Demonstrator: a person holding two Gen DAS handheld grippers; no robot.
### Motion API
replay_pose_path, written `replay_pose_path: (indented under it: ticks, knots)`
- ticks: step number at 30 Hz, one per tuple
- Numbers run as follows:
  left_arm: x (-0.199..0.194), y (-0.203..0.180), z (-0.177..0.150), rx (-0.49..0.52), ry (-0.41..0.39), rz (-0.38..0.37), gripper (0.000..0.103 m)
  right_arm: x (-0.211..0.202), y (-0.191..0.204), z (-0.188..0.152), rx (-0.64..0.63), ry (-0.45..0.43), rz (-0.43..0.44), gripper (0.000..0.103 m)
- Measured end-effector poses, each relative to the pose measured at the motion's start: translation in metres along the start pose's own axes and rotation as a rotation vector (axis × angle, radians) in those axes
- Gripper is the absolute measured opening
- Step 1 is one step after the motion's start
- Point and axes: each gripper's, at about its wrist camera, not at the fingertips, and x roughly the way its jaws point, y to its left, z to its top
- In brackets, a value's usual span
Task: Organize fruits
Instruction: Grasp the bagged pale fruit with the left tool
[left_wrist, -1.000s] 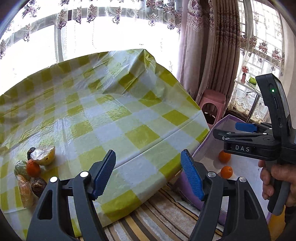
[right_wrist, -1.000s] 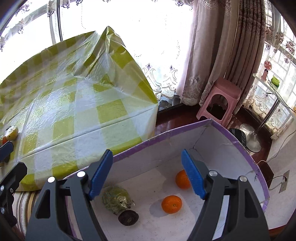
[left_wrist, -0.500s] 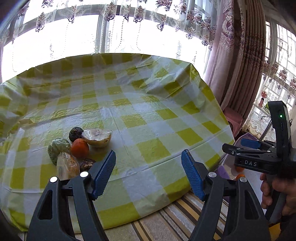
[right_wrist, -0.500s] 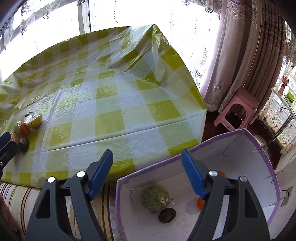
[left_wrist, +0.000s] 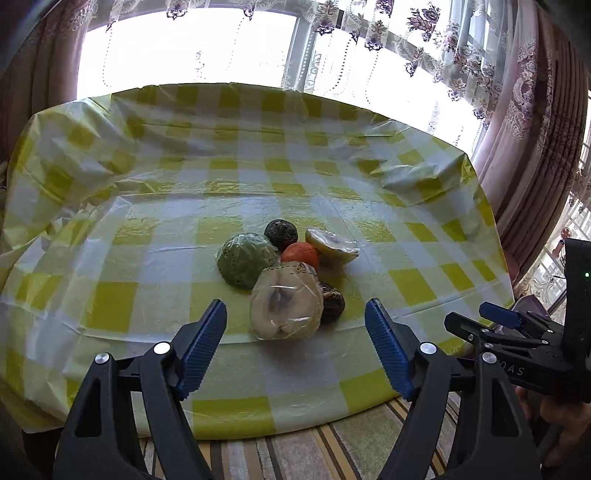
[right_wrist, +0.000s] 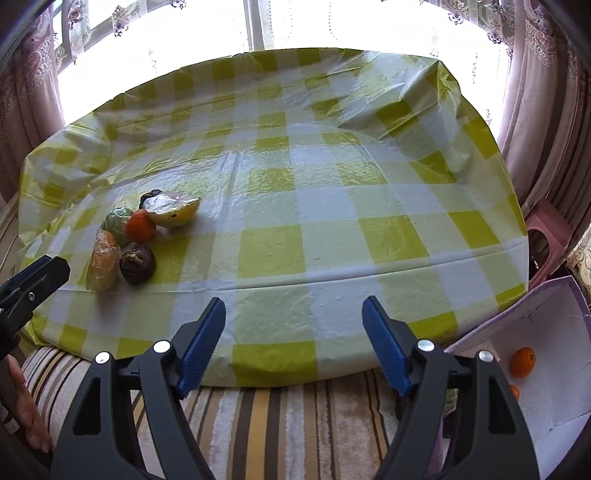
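A cluster of fruits lies on the yellow-checked table (left_wrist: 147, 295): a wrapped pale half fruit (left_wrist: 284, 304) nearest, a wrapped green one (left_wrist: 245, 260), an orange (left_wrist: 300, 254), two dark round ones (left_wrist: 280, 232) and a wrapped yellow half (left_wrist: 332, 245). My left gripper (left_wrist: 295, 339) is open, short of the pile, nothing between its fingers. My right gripper (right_wrist: 293, 339) is open and empty over the table's front edge, with the same pile (right_wrist: 136, 229) far left of it. A purple-rimmed box (right_wrist: 554, 398) at lower right holds an orange (right_wrist: 522, 362).
A striped rug (right_wrist: 277, 432) covers the floor in front of the table. A pink stool (right_wrist: 546, 236) stands at the right by the curtains. The right gripper (left_wrist: 517, 350) shows at the left wrist view's right edge, with a hand below it.
Both grippers swung left, away from the box toward the table. The fruit pile moved from the left edge to the centre of the left wrist view. The box slid to the right wrist view's corner.
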Motion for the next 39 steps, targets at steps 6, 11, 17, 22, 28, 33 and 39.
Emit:
replay_pose_path:
  ticks: [6,11,17,22,28,33,39]
  knots:
    - [0.008,0.025,-0.002,-0.045,0.051,-0.015,0.072,0.013,0.045,0.003,-0.074,0.015,0.046,0.076]
    - [0.021,0.033,0.000,-0.087,0.097,-0.112,0.071,0.021,0.061,0.005,-0.098,0.026,0.055,0.076]
    - [0.045,0.040,0.006,-0.130,0.148,-0.217,0.071,0.029,0.072,0.007,-0.122,0.028,0.047,0.076]
    - [0.067,0.046,0.013,-0.163,0.183,-0.263,0.071,0.033,0.076,0.009,-0.127,0.022,0.045,0.076]
    - [0.080,0.047,0.014,-0.176,0.203,-0.307,0.070,0.038,0.081,0.008,-0.143,0.031,0.053,0.076]
    - [0.081,0.046,0.012,-0.167,0.208,-0.340,0.061,0.039,0.084,0.009,-0.148,0.034,0.053,0.076]
    - [0.065,0.053,0.012,-0.173,0.136,-0.188,0.060,0.042,0.090,0.011,-0.155,0.033,0.068,0.076]
